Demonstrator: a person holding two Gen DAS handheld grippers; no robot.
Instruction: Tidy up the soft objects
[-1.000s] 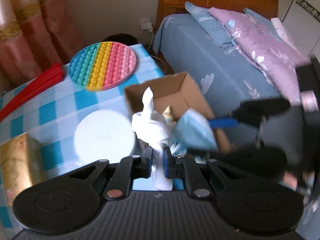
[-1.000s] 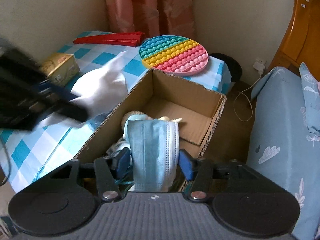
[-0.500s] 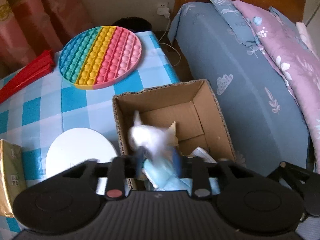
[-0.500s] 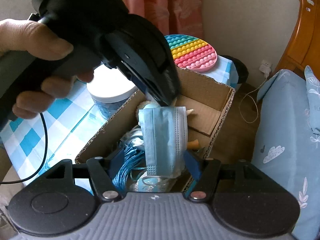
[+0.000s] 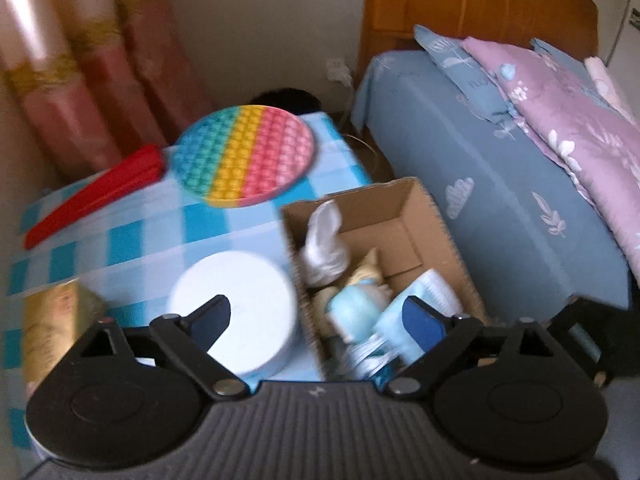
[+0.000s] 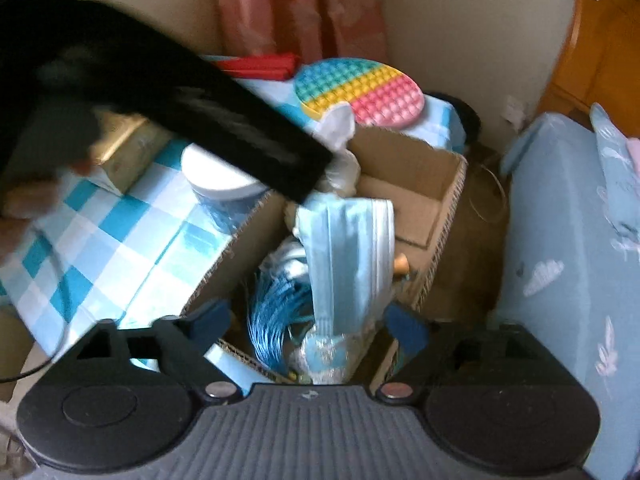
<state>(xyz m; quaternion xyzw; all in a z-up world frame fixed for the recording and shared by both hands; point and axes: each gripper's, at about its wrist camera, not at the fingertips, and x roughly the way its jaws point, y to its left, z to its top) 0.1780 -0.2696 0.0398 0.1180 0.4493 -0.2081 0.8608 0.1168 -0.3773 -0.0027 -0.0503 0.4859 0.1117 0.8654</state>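
Note:
A brown cardboard box (image 5: 416,204) (image 6: 444,184) stands beside the checked table. Inside lie a white cloth (image 5: 324,248) (image 6: 340,128), a pale blue soft toy (image 5: 356,312), a blue face mask (image 6: 348,248) (image 5: 428,292) and blue cord (image 6: 276,316). My left gripper (image 5: 316,320) is open and empty above the box's near end. My right gripper (image 6: 308,320) is open, with the mask hanging loose between its fingers over the box. The left gripper's black body (image 6: 180,120) crosses the right wrist view.
On the blue checked table (image 5: 132,232) lie a rainbow pop mat (image 5: 244,156), a red flat object (image 5: 92,196), a white round lidded tub (image 5: 236,312) and a gold box (image 5: 52,332). A bed with blue sheet (image 5: 500,200) and pillows lies right of the box.
My left gripper carried the white cloth over the box, opened and let it drop in, then drew back. My right gripper opened wider around the mask.

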